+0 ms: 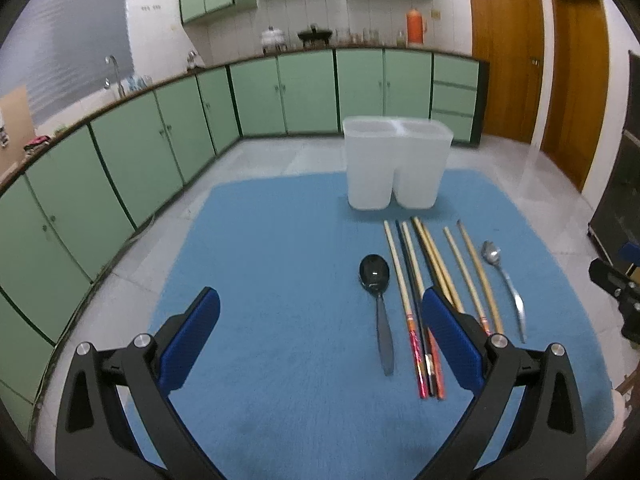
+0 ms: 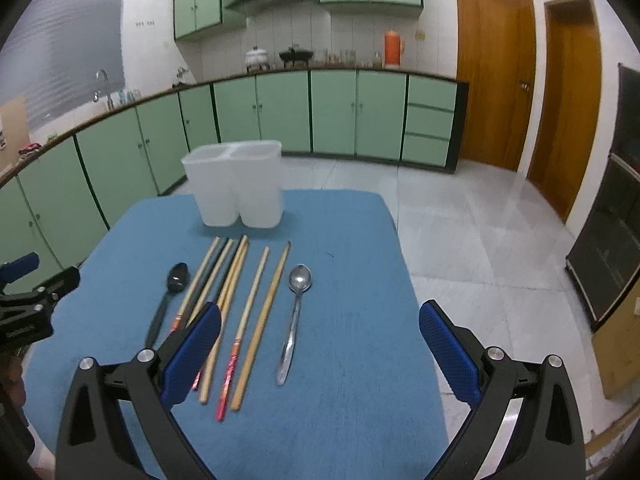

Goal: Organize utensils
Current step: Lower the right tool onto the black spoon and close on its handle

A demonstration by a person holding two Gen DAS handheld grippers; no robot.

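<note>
Left gripper [image 1: 320, 332] spread wide, right gripper [image 2: 320, 344] likewise — chopsticks [image 2: 236, 312] and spoons ahead, untouched, on blue cloth [image 2: 352, 360]

A white plastic two-compartment holder [image 2: 237, 184] stands at the far end of the blue cloth-covered table [image 2: 352, 320]. Near it lie wooden chopsticks [image 2: 256, 312] in a row, a black plastic spoon [image 2: 170, 292] to their left and a steel spoon [image 2: 295, 316] to their right.
</note>
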